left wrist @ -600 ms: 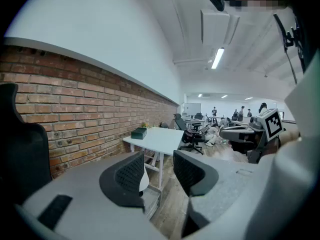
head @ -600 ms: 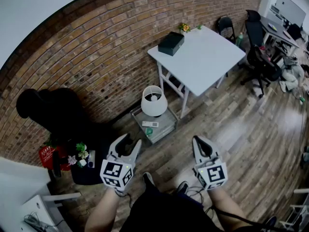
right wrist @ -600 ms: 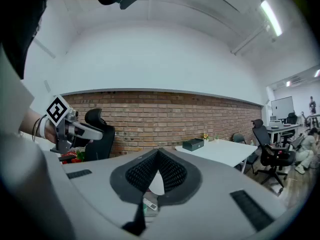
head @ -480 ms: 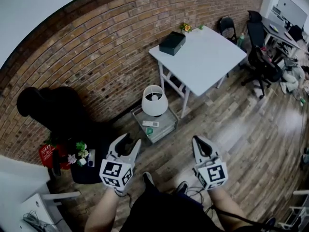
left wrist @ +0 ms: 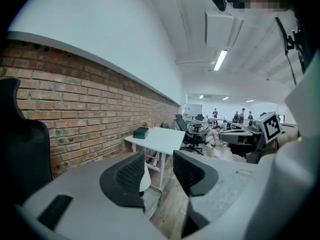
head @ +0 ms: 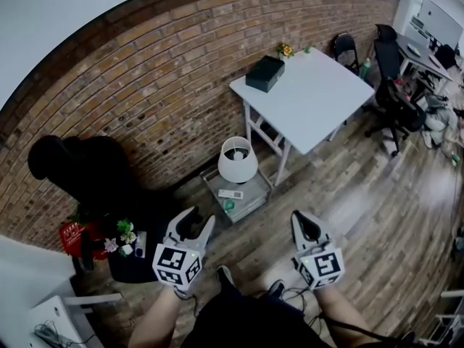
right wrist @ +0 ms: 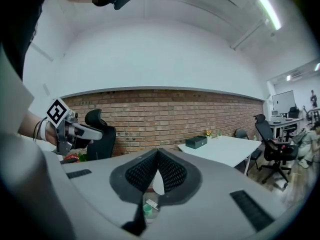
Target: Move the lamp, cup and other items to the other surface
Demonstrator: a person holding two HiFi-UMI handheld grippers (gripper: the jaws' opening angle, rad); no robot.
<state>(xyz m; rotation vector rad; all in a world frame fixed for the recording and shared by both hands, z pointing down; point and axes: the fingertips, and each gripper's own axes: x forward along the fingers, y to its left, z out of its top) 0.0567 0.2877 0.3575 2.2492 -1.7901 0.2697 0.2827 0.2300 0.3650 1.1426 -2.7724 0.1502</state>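
A white lamp (head: 238, 160) stands on a low glass side table (head: 250, 200) by the brick wall. A small green cup (head: 229, 204) and a flat white item (head: 230, 193) lie beside it. Further back is a white table (head: 312, 96) carrying a black box (head: 264, 73) and flowers (head: 284, 49). My left gripper (head: 199, 221) hangs open and empty, short of the side table; between its jaws in the left gripper view shows the lamp (left wrist: 145, 179). My right gripper (head: 304, 220) is shut on nothing; below its jaws in the right gripper view sits the cup (right wrist: 147, 210).
A black office chair (head: 80, 169) stands at the left wall, with a dark stand holding flowers and red things (head: 116, 236) before it. Office chairs and desks (head: 395, 96) crowd the right. A white unit (head: 54, 317) is at bottom left. Wood floor lies between.
The view has shifted a little, so the lamp and both tables sit slightly further right and lower. Both grippers keep the same stance, left open and right shut.
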